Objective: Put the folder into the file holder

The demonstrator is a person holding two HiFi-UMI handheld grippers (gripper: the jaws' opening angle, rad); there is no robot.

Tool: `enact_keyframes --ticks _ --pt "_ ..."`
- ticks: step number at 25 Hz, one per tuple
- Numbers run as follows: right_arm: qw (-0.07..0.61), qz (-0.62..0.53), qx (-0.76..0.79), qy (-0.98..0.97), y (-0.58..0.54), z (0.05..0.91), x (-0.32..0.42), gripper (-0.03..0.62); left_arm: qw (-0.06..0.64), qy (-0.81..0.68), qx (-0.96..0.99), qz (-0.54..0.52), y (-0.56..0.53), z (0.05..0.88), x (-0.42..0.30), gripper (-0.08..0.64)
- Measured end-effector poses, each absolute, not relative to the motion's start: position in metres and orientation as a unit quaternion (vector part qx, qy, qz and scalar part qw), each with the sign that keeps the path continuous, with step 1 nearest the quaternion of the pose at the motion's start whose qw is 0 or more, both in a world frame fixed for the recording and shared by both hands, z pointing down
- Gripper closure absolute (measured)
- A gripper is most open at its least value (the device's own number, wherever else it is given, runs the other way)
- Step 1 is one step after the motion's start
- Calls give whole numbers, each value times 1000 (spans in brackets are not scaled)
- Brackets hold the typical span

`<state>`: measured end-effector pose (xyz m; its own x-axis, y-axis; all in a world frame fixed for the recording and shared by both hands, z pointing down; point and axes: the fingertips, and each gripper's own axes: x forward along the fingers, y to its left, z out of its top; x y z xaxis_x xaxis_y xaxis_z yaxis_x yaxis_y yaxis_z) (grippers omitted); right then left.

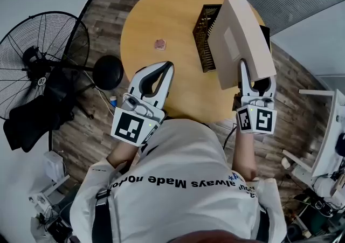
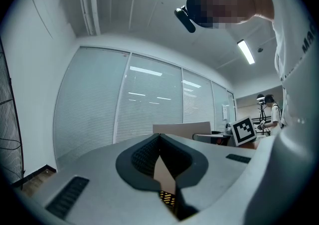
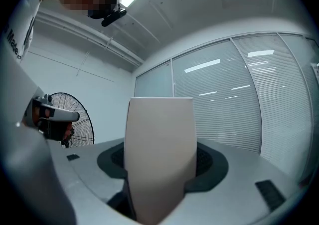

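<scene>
- Folder: plain beige board, broad and flat, standing on edge.
- My right gripper clamps its near edge, jaws spread wide around it.
- It juts forward from those jaws, above the black mesh file holder on the round wooden table.
- My left gripper is closed on nothing.

The person wears a white short-sleeved T-shirt with a line of black lettering across it. Dark straps run down at the shoulders. A small black camera sits at the head. The left gripper and the right gripper have smooth grey-white shells, lined inside the jaws with black ribbed padding. Each carries a white marker cube printed with black squares.
</scene>
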<state>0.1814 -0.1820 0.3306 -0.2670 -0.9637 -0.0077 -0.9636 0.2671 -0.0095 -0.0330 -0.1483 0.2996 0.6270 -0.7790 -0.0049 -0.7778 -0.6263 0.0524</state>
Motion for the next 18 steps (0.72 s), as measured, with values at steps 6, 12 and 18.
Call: enact_keyframes --ticks 6,12,18 --pt "12 -6 -612 791 -193 342 184 299 25 -436 900 -7 -146 302 -34 535" --pt "18 -10 -615 788 -208 352 185 299 24 -440 898 -8 -146 302 -36 535" --pt "23 -9 -615 788 -217 358 184 301 25 -444 896 -5 -144 303 -39 535"
